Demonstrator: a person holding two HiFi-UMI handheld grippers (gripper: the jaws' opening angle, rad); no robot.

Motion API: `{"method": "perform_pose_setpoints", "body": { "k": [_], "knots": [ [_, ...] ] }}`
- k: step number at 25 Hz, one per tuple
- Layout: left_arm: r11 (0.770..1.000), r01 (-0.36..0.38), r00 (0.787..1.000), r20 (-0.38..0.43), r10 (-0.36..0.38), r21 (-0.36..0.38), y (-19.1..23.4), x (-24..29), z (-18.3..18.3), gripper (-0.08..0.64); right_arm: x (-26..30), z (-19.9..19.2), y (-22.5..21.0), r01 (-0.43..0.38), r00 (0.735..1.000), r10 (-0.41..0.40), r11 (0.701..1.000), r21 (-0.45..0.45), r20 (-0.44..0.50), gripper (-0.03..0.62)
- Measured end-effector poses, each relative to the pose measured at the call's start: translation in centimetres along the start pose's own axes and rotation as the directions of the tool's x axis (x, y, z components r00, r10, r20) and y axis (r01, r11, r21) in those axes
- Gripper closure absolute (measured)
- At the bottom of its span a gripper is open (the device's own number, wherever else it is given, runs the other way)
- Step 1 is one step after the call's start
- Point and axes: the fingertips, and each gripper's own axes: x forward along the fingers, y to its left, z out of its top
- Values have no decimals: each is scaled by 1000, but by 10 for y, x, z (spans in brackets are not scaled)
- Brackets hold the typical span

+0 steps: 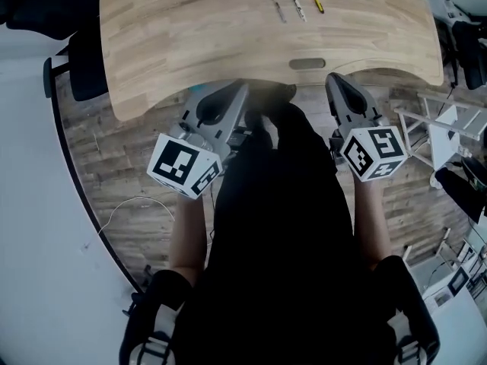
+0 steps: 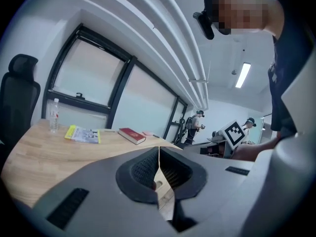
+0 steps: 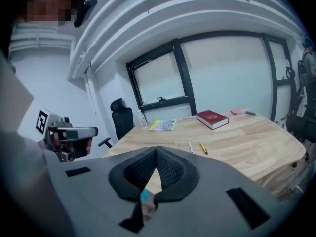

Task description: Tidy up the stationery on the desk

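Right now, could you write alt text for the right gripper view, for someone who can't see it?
The right gripper, jaws shut and empty, points across a pale wooden desk. On it lie a yellow pen, a white pen, a red book and a yellow booklet; a black chair stands beyond it.

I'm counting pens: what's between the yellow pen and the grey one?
A slim white pen, between the yellow pen and thin grey pen; the head view shows it.

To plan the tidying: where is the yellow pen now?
In the head view, the yellow pen lies on the desk near the picture's top edge, just right of the white pen and the grey pen.
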Motion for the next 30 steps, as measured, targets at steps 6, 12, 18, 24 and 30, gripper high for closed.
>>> {"method": "perform_pose_setpoints", "body": {
  "k": [6, 12, 18, 24, 30],
  "knots": [
    [1000, 18, 996, 87, -20, 16, -31, -27, 45, 525, -51, 58, 39, -171, 966, 171, 985, -15, 195, 571],
    [999, 32, 989, 143, -37, 36, -52, -51, 73, 525, -83, 100, 58, -196, 933, 228, 971, -139, 277, 571],
    [1000, -1, 989, 149, -3, 24, -53, -58, 69, 525, -85, 78, 65, -189, 944, 218, 972, -138, 248, 571],
    [1000, -10, 986, 165, 8, 11, -50, -66, 69, 525, -86, 75, 71, -225, 934, 240, 971, -86, 265, 571],
    [1000, -8, 988, 152, 6, 13, -45, -64, 70, 525, -81, 78, 75, -210, 938, 232, 971, -111, 256, 571]
  ]
}}
